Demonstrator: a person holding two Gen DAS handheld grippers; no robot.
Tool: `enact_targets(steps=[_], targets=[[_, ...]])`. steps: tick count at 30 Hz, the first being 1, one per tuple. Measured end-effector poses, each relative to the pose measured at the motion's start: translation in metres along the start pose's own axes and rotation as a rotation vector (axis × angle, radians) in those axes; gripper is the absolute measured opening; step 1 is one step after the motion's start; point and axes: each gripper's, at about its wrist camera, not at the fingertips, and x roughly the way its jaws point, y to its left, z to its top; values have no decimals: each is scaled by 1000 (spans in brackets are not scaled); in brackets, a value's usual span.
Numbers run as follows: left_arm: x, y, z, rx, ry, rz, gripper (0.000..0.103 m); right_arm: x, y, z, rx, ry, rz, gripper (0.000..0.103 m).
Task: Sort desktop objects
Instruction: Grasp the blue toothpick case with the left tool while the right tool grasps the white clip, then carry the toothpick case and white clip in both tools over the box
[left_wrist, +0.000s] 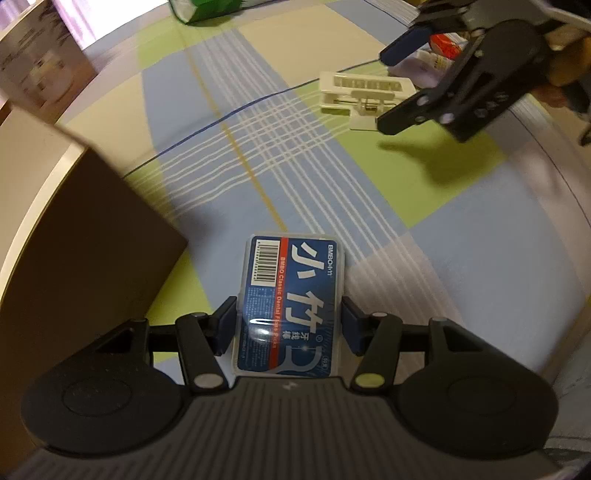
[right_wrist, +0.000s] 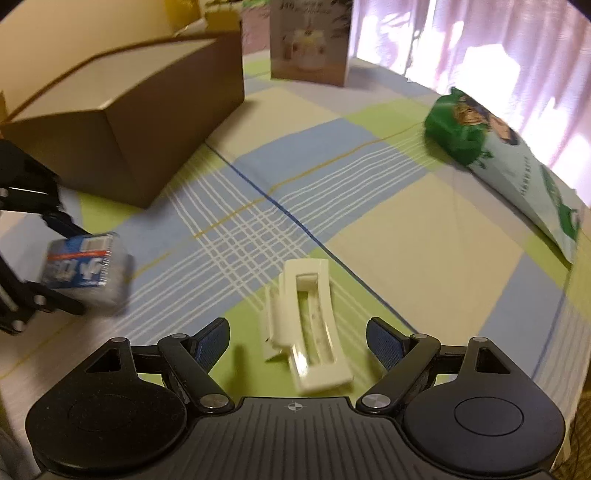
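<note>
Left claw (left_wrist: 290, 321) grips floss box (left_wrist: 291, 295); seemingly lifted.

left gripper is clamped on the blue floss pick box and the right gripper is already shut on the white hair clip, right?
Not quite. The left gripper is clamped on the blue floss pick box, but the right gripper is open: in the right wrist view its fingers stand apart on either side of the white hair clip, not touching it.

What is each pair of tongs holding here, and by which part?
The left tongs hold the dental floss pick box by its two long sides, near its rear end. The right tongs hold nothing; they are open around the white hair clip.
</note>
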Motion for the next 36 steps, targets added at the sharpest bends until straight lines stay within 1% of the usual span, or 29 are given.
enact_targets(steps=[5, 6, 7, 11, 13, 16, 19, 22, 26, 31, 36], targets=[[-4, 7, -11, -55, 7, 18, 53, 17, -6, 9, -6, 22, 34, 87], [-4, 9, -13, -63, 10, 22, 53, 19, -5, 9, -11, 26, 32, 75], [-5, 10, -15, -72, 13, 25, 53, 20, -6, 10, -11, 37, 32, 55], [-3, 13, -17, -102, 11, 13, 54, 21, -5, 9, 6, 49, 22, 53], [-2, 15, -17, -121, 6, 4, 55, 18, -3, 8, 17, 56, 18, 48], [-1, 19, -18, -150, 0, -10, 55, 13, 2, 4, 37, 67, 17, 46], [-2, 19, -19, -156, -6, -13, 53, 5, 9, -3, 81, 65, 3, 44], [-4, 17, -22, -162, -12, -13, 53, -6, 16, -12, 155, 56, 4, 44], [-7, 16, -31, -169, -19, -17, 53, -25, 25, -31, 294, 29, 22, 44], [-26, 15, -42, -183, -45, -20, 52, -48, 43, -50, 411, 19, 24, 44], [-60, 18, -51, -197, -109, -13, 52, -74, 62, -52, 454, -14, 23, 44]])
